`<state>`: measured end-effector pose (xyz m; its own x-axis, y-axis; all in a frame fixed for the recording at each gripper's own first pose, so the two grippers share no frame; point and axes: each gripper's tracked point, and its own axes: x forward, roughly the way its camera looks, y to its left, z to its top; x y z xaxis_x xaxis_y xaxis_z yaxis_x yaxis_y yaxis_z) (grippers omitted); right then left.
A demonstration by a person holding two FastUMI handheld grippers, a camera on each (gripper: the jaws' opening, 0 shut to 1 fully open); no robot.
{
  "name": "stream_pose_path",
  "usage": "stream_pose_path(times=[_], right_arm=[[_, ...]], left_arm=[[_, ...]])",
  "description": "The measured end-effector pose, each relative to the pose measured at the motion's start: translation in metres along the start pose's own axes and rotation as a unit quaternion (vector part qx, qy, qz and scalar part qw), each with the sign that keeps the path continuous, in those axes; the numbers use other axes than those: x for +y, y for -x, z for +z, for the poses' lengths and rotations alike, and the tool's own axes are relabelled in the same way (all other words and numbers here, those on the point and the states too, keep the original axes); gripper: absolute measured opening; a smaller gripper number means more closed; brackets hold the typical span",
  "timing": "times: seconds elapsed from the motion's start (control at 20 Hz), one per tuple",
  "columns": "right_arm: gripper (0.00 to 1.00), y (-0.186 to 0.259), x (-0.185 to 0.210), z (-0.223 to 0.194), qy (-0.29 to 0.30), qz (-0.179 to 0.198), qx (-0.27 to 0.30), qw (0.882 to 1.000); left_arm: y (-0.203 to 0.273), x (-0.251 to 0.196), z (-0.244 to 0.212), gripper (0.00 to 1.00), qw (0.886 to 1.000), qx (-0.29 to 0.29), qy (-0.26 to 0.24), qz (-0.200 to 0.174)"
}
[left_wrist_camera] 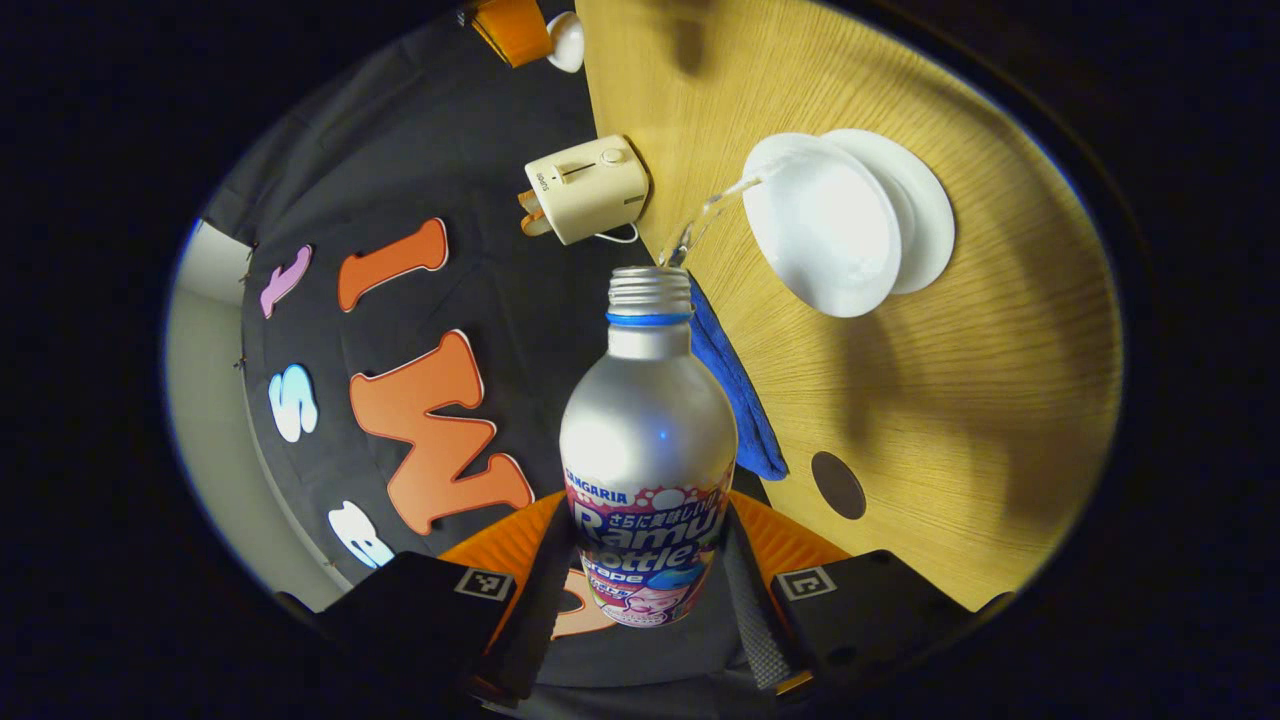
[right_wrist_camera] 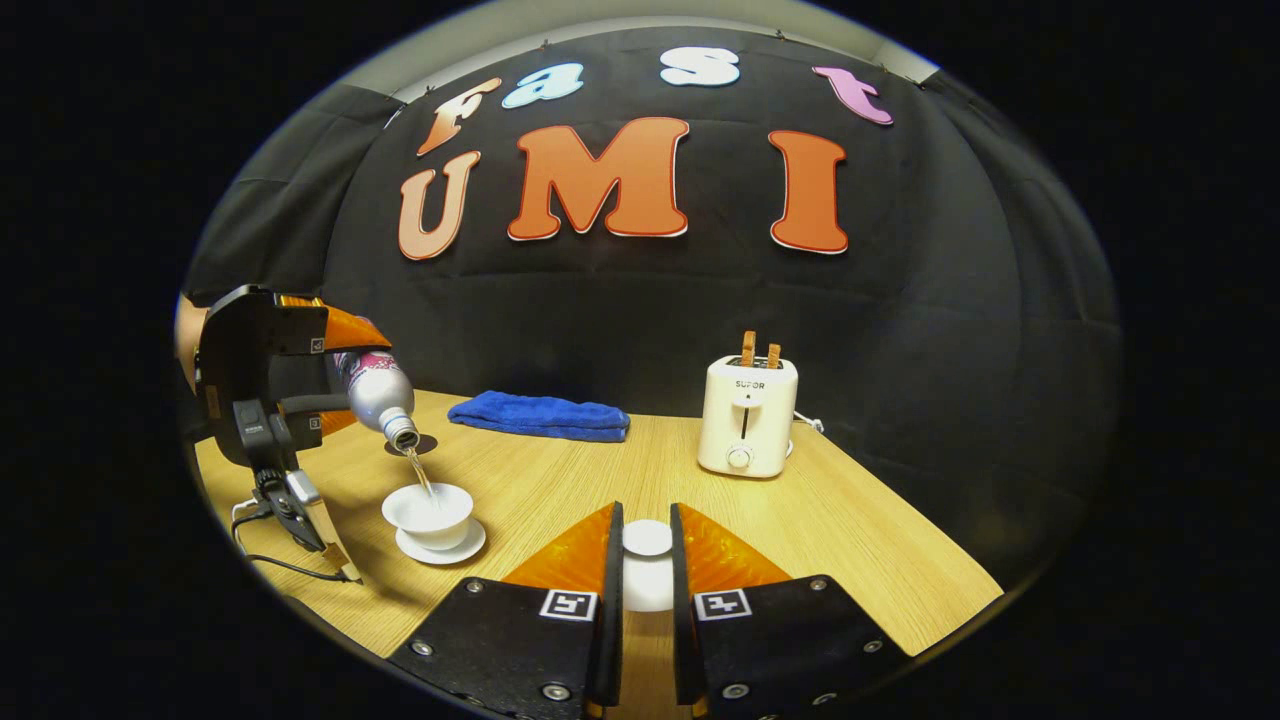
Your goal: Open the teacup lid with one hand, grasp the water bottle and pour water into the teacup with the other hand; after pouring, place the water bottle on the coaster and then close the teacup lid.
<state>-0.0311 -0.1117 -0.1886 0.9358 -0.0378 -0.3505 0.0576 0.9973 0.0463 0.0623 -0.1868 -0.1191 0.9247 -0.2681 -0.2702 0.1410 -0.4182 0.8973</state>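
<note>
Midway: left hand-held gripper [left_wrist_camera: 648,560] pinched the tilted bottle [left_wrist_camera: 648,450], water streaming into the open cup [right_wrist_camera: 428,512]. Right hand-held gripper [right_wrist_camera: 646,560] pinched the lid [right_wrist_camera: 647,538] aside. Coaster [left_wrist_camera: 838,485] placement and lid closing remained.

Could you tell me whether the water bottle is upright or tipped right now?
Tipped: the water bottle slants mouth-down, water streaming into the teacup.

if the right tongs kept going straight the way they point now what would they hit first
Probably the black cloth wall, between the blue folded towel and cream toaster; the wooden table ahead looks free, though depth is unclear.
</note>
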Motion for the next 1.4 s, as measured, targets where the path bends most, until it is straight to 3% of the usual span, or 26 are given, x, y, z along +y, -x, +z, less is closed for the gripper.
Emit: stream_pose_path(times=[0.6, 0.65, 0.8, 1.4], right_arm=[[0.21, 0.0006, -0.0009, -0.0041, -0.003, 0.001, 0.005, 1.0], [0.21, -0.0002, 0.0, -0.0038, -0.003, 0.003, 0.006, 1.0], [0.21, -0.0004, 0.0003, -0.003, -0.005, 0.003, 0.006, 1.0], [0.21, 0.001, 0.0053, -0.0062, 0.007, 0.009, 0.01, 1.0]], left_arm=[[0.0023, -0.006, -0.0052, 0.77, 0.999, 0.01, -0.049, -0.011], [0.0009, -0.0068, -0.0049, 0.84, 0.998, 0.009, -0.055, -0.012], [0.0031, -0.005, -0.0071, 0.77, 0.998, 0.011, -0.067, -0.014], [0.0047, -0.0033, -0.005, 0.83, 0.993, 0.009, -0.115, -0.01]])
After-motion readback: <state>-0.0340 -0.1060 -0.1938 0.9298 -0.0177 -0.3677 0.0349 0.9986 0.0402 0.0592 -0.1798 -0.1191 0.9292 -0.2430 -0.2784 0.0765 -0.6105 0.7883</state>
